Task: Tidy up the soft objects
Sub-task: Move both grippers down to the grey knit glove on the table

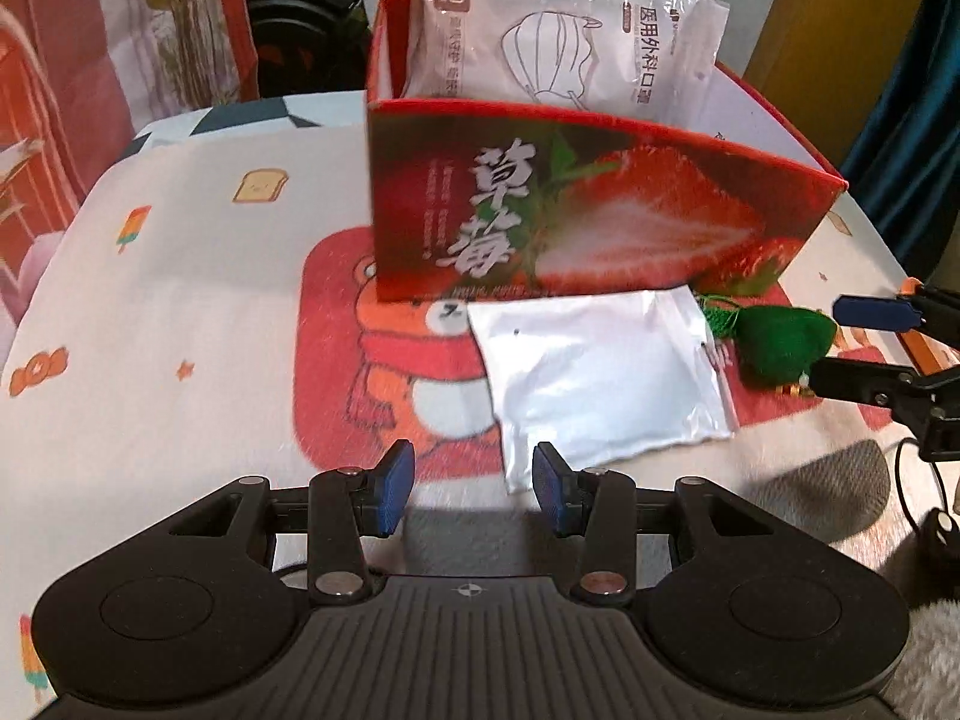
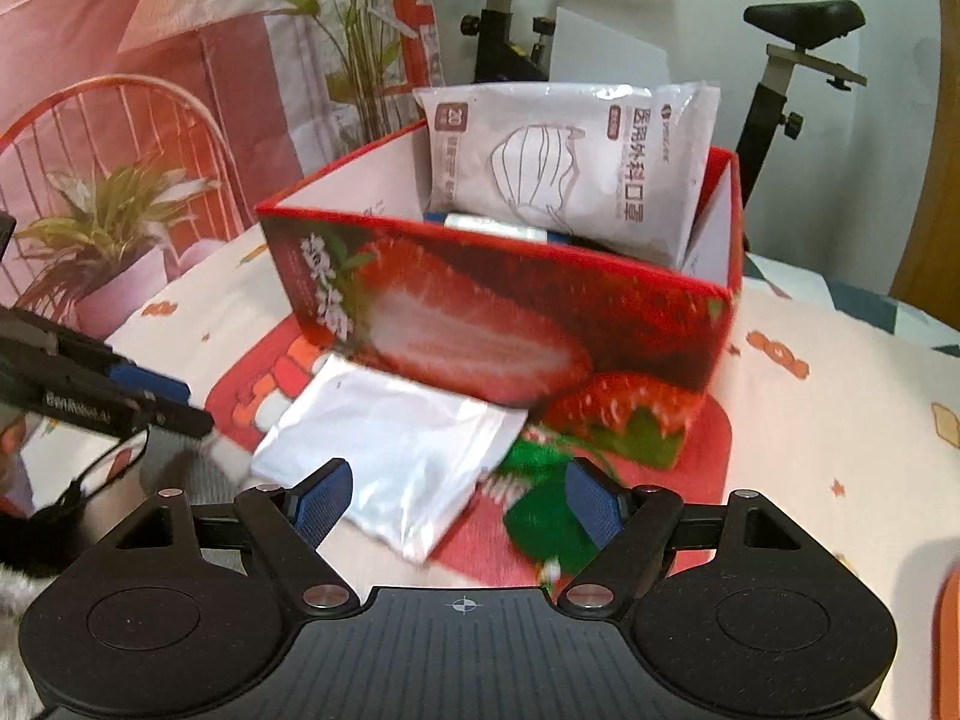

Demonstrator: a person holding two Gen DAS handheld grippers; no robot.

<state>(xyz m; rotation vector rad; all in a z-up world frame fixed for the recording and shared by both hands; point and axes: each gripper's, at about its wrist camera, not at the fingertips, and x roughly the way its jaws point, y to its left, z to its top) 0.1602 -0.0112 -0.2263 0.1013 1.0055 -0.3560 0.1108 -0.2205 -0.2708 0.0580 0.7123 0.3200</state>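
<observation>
A red strawberry-print box [image 1: 570, 210] [image 2: 480, 312] stands open on the printed cloth, with a white face-mask pack [image 1: 558, 42] [image 2: 570, 168] leaning upright inside. In front of it lie a white soft pouch [image 1: 600, 378] [image 2: 390, 456] and a green knitted object [image 1: 780, 342] [image 2: 546, 516]. My left gripper [image 1: 474, 480] [image 2: 174, 402] hovers open at the pouch's near left corner, nothing pressed between its pads. My right gripper [image 2: 462, 492] [image 1: 840, 345] is open wide, low over the pouch's corner and the green object, which sits by its right finger.
The cartoon-bear cloth [image 1: 180, 300] covers the table. A blue-and-white item [image 2: 498, 225] lies in the box under the mask pack. An exercise bike [image 2: 780, 90] and potted plants [image 2: 102, 240] stand behind. A black cable [image 1: 906, 480] trails at the right.
</observation>
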